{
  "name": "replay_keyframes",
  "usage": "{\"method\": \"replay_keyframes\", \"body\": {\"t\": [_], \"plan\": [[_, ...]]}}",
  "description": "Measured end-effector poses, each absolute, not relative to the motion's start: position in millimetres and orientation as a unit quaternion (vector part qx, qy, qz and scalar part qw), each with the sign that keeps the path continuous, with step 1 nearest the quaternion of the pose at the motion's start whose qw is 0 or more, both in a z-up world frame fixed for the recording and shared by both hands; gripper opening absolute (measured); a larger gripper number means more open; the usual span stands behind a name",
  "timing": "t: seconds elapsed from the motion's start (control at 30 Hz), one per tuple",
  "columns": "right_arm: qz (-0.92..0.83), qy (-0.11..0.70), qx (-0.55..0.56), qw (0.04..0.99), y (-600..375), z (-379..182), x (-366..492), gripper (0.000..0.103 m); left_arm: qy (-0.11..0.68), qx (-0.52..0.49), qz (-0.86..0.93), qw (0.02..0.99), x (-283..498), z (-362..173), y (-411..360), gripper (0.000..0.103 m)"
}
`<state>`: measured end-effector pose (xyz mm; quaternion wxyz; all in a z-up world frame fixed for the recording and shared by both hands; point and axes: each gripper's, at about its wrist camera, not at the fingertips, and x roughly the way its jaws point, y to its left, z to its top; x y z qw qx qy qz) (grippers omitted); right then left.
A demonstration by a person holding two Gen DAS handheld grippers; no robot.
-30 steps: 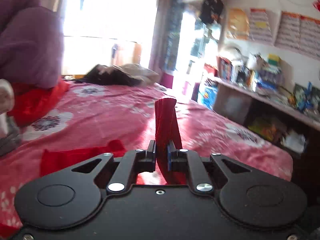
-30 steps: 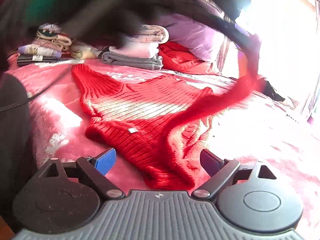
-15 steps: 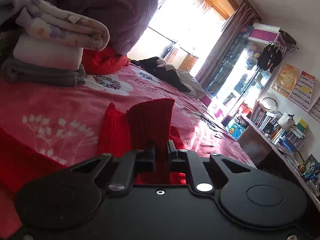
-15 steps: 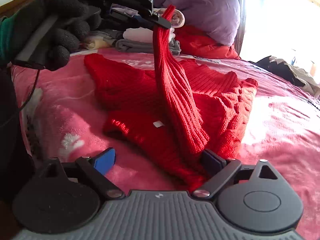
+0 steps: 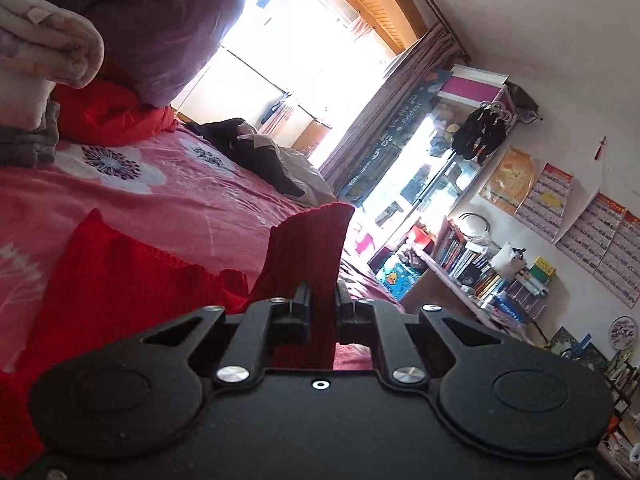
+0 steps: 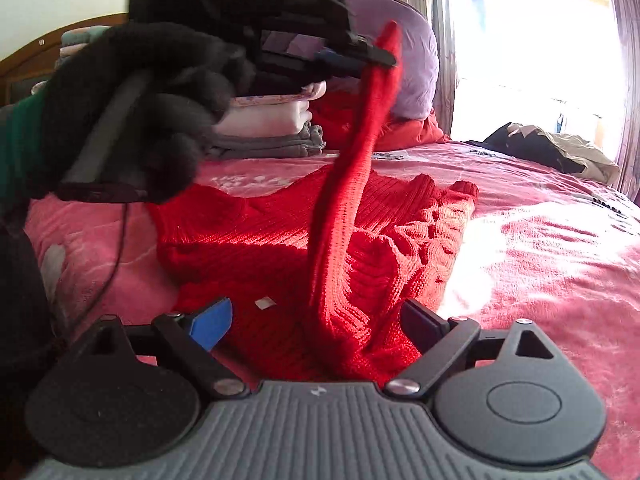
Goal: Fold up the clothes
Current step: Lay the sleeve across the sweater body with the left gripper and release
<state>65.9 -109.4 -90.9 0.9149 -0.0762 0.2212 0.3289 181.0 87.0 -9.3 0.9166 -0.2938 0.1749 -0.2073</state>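
Note:
A red knit sweater [image 6: 256,248] lies on the pink flowered bed [image 6: 540,248]. My left gripper [image 5: 322,300] is shut on the sweater's sleeve cuff [image 5: 308,240]. In the right wrist view the left gripper [image 6: 380,56] holds that sleeve [image 6: 344,200] raised above the sweater's body, stretched up from its near edge. My right gripper [image 6: 316,320] is open and empty, low at the sweater's near edge, with the sleeve base between its fingers.
A stack of folded clothes [image 6: 272,128] and a purple pillow [image 6: 400,52] sit at the head of the bed. Dark and beige garments [image 6: 552,148] lie near the window. A cluttered shelf [image 5: 492,276] stands beside the bed.
My left gripper has carried the sleeve up and across over the sweater's body, tilting as it went. The right gripper has stayed open near the sweater's near edge.

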Motion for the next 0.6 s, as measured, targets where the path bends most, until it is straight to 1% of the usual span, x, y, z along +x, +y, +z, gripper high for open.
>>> {"method": "replay_keyframes", "body": {"t": [0.03,0.1,0.27,0.43,0.6], "plan": [[0.333,0.227,-0.072,0.912,-110.3,-92.4,66.1,0.089,0.18,-0.296,-0.203,0.916,187.6,-12.4,83.1,0.009],[0.341,0.236,-0.07,0.907,-111.3,-96.0,65.3,0.079,0.196,-0.306,-0.194,0.911,200.2,-18.7,78.3,0.009],[0.359,0.236,-0.082,0.899,-114.2,-96.9,57.6,0.07,0.22,-0.306,-0.175,0.909,223.4,-32.8,68.0,0.009],[0.363,0.242,-0.09,0.895,-116.1,-100.5,55.1,0.07,0.236,-0.312,-0.157,0.907,241.5,-46.3,65.0,0.009],[0.36,0.245,-0.066,0.898,-122.1,-96.5,57.2,0.07,0.25,-0.326,-0.14,0.901,256.2,-56.8,66.3,0.009]]}}
